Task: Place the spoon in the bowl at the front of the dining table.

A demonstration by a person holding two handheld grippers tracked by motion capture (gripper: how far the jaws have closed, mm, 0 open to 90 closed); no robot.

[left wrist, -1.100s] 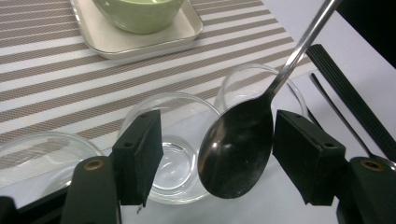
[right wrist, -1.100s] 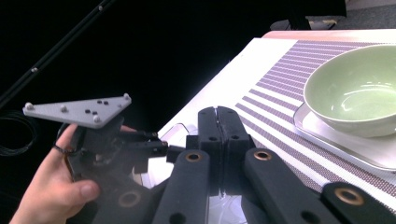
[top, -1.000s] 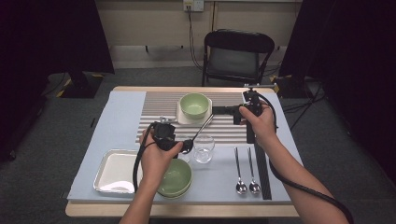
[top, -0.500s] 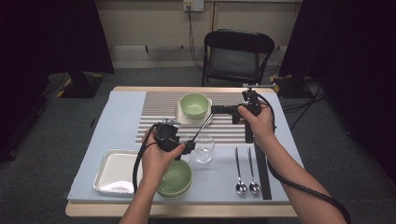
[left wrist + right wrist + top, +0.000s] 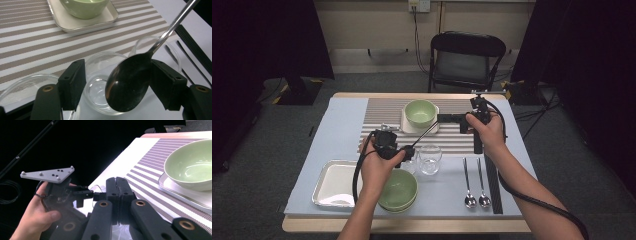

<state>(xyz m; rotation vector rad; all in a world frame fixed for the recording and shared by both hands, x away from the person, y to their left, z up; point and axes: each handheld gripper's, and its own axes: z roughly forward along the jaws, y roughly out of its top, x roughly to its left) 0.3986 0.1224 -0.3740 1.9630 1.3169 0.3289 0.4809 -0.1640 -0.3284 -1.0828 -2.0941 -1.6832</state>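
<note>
The right tool (image 5: 451, 119) is clenched on a spoon's (image 5: 130, 82) thin handle, holding it slanted across the tabletop (image 5: 337, 125). Its polished steel bowl hangs between the left tool's (image 5: 117, 85) parted jaws, which have just been widening, over a clear glass (image 5: 100, 85). The handover looks about half done; setting the spoon down remains. A glossy green bowl (image 5: 420, 112) sits on a square plate.

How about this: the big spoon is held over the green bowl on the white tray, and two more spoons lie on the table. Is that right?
Not quite. The spoon is held over a small clear glass bowl, not over the green bowl on the white tray. The left gripper view shows it. Two more spoons do lie on the table.
</note>
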